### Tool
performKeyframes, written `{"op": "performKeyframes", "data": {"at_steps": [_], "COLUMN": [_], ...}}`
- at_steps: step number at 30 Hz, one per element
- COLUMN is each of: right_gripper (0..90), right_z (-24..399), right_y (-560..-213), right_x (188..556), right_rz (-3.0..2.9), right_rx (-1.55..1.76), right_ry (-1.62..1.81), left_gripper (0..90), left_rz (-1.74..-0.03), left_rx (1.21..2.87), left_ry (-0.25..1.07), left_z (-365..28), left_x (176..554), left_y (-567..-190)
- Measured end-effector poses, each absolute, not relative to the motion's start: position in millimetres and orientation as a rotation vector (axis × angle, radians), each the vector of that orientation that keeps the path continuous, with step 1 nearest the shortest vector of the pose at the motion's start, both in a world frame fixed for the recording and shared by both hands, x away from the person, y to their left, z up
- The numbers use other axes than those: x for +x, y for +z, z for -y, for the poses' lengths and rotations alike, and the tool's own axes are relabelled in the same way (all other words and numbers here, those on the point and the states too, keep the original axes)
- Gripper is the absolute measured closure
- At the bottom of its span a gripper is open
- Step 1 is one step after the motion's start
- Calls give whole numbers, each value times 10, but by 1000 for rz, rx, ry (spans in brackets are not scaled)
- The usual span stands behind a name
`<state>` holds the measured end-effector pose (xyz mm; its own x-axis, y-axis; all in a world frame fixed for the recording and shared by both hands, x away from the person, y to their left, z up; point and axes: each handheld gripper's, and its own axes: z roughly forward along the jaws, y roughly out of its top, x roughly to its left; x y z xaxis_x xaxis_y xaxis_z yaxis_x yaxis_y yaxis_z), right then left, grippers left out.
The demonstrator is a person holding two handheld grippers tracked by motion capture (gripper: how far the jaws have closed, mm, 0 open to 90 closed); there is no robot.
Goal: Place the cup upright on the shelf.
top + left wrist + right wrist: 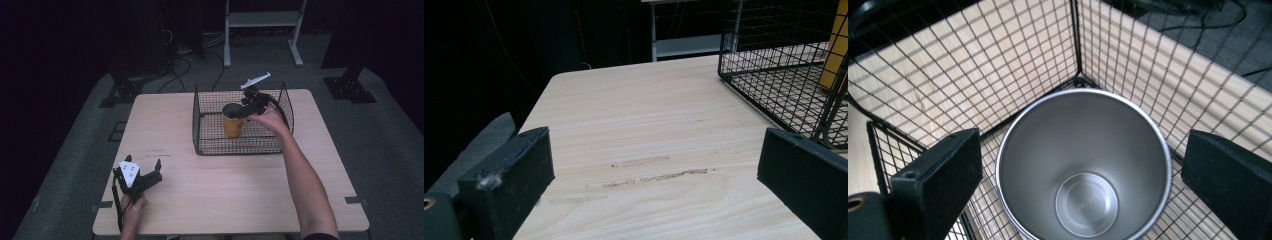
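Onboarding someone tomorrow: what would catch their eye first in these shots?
Probably the yellow cup standing upright inside the black wire basket at the far middle of the table; the right gripper view looks straight down into its bare steel interior. The right gripper hangs over the cup's rim with its jaws apart, one on each side, not touching. The left gripper rests open near the table's front left corner.
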<state>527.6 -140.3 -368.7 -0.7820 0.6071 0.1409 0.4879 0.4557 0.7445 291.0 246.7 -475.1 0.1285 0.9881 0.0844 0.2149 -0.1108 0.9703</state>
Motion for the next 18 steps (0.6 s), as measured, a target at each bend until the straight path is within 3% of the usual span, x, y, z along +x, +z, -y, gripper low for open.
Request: {"op": "performKeyframes", "data": {"at_steps": [18], "right_gripper": [49], "right_z": [1673], "right_y": [-3490], "right_x": [5106], "right_rz": [-2458], "right_rx": [1040], "right_ry": [1340], "left_gripper": [8], "left_rz": [-1231], "left_rx": [1494], "left_ry": [1069], "left_z": [-2474], "left_x": [2907], "left_y": [-4751]}}
